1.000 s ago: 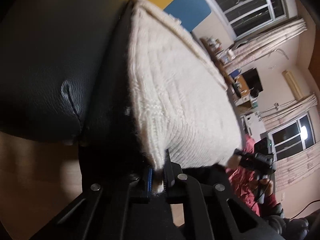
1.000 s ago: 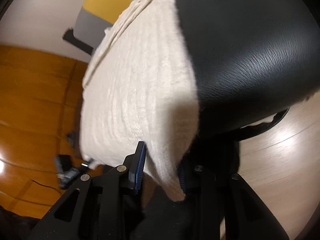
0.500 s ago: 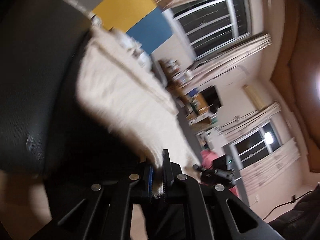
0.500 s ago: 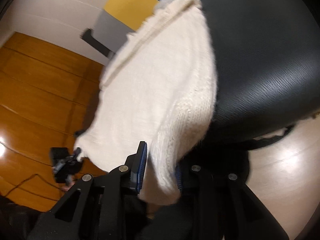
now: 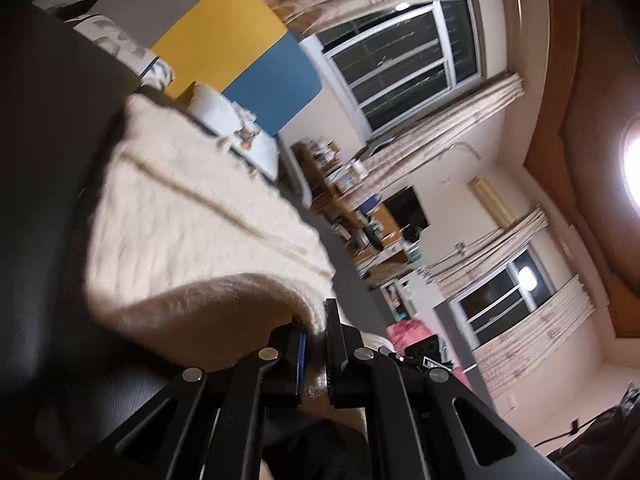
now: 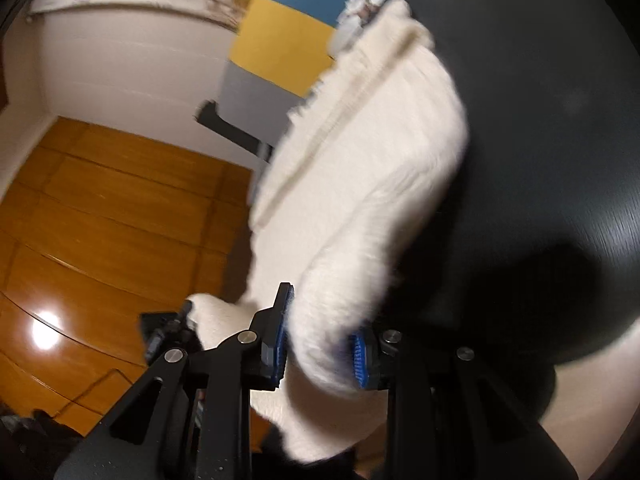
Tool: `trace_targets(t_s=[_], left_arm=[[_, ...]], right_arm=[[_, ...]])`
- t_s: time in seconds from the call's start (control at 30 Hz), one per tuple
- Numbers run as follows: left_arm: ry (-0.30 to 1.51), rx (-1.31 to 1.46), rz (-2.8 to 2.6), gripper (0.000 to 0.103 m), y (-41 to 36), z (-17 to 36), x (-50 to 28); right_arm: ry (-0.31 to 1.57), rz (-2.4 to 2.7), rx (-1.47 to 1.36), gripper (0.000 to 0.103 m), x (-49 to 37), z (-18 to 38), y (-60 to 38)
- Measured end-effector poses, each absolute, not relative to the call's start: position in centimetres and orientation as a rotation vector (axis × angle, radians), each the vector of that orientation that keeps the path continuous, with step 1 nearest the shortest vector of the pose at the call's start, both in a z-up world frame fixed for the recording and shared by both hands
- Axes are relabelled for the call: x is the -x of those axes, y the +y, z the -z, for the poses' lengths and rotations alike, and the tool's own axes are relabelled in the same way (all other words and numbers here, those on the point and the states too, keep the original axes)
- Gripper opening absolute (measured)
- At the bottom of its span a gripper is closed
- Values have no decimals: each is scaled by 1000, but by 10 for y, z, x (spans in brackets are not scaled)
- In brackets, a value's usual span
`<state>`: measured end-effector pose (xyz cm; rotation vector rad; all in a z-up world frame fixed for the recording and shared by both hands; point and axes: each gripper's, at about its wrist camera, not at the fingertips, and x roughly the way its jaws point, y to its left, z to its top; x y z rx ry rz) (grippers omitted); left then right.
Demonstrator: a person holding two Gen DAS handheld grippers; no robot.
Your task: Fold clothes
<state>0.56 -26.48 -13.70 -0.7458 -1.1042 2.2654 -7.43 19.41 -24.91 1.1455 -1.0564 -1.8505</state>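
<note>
A cream knitted sweater (image 5: 192, 216) lies over a black leather seat (image 5: 48, 160), its near edge lifted and curling back. My left gripper (image 5: 314, 328) is shut on a thin corner of that edge. In the right wrist view the same sweater (image 6: 360, 168) drapes down the left side of the black seat (image 6: 540, 120). My right gripper (image 6: 320, 344) is shut on a thick bunch of the knit, with blue pads pressing it from both sides. The other gripper (image 6: 168, 328) shows dark at the sweater's far corner.
A wooden floor (image 6: 100, 220) spreads at the left. A grey, yellow and blue panel (image 5: 224, 40) stands behind the seat. Windows with curtains (image 5: 400, 48), cluttered shelves (image 5: 360, 208) and a red garment (image 5: 412, 330) lie beyond.
Both grippers have risen with the sweater's near edge, which has come off the seat's front and now curls back over the rest. The views have tilted up toward the room.
</note>
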Motion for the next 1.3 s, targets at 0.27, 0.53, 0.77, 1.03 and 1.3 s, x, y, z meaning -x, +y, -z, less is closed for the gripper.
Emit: trace_targets(t_s=[0.27,0.53,0.77,1.03,1.3], left_arm=[[-1103,590,-2321,6,-288,96,78],[-1113,561,-2386,6,-313,90,174],[-1194,669,-2441,6,-337,125,239],[-1258,856,-2447,6,-347,179,280],[-1341,961,-2383,7,-343,229,237]], right_arm=[[-1129,1828,-957,28,159,210,168],[-1146,1878,-920,28,249,196,153],[-1121,1949,-991,28,306,202,156],[-739,2144,-1255,29,335,221,130],[-747,2029,-1357,28,301,251,132]])
